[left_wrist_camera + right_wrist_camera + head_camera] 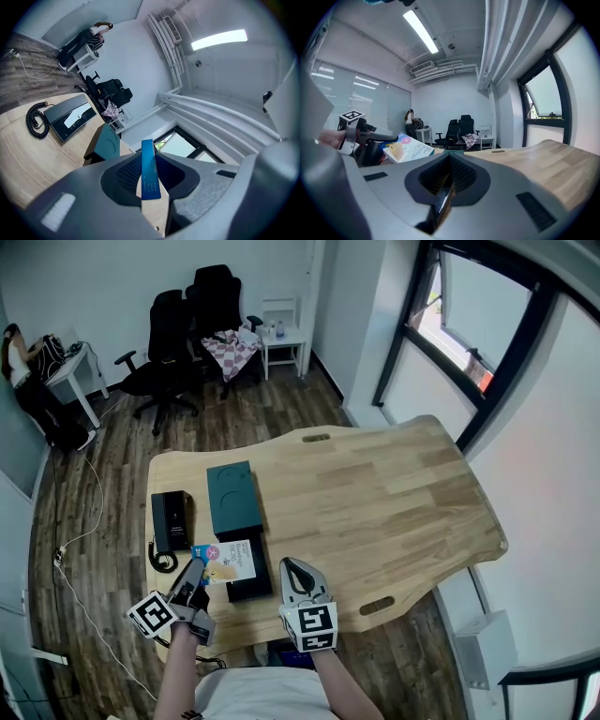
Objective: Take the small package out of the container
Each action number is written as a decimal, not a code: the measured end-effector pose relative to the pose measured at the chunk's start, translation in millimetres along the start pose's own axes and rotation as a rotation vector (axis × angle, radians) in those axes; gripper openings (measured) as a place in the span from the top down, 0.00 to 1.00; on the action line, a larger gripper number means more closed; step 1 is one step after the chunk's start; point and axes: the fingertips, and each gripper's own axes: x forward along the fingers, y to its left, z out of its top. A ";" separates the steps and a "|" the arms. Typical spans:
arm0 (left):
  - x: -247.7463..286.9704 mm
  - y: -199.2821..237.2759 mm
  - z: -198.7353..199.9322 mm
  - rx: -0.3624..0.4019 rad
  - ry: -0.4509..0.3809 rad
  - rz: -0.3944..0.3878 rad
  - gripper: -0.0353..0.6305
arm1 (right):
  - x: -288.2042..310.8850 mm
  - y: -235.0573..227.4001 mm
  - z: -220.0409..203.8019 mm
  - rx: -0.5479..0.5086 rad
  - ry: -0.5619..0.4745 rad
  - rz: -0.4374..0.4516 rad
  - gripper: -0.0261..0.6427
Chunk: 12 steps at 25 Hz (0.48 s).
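Lower left of the head view, our left gripper (197, 576) held level, jaws clamped on the small package (225, 562) over the black container (251, 589), lower centre our right gripper (296, 568) tipped slightly down, jaws closed together on nothing, left gripper view alone shows the package edge-on, right gripper view its printed face.

Black desk phone (172, 519) on wooden table (394, 502); office chairs (171, 334) beyond.

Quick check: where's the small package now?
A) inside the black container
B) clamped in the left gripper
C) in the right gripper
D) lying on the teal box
B: the left gripper has its jaws pinched on the package by its blue edge; the right gripper is shut and empty.
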 end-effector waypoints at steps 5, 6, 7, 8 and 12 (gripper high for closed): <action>1.7 4.7 -2.1 0.011 0.013 -0.003 0.81 | 3.4 0.3 -4.5 -0.003 0.020 0.010 0.95; 2.1 5.0 -3.4 0.002 0.015 -0.003 0.81 | 3.9 0.5 -4.6 -0.003 0.022 0.011 0.95; 2.9 3.7 -4.5 -0.010 0.016 -0.002 0.81 | 4.3 0.6 -4.7 -0.004 0.022 0.012 0.95; 3.8 2.5 -5.6 -0.019 0.018 -0.001 0.81 | 4.5 0.4 -5.0 -0.004 0.023 0.013 0.95; 8.7 1.3 -8.2 -0.013 0.029 -0.018 0.81 | 6.5 -1.8 -7.7 -0.003 0.027 0.015 0.95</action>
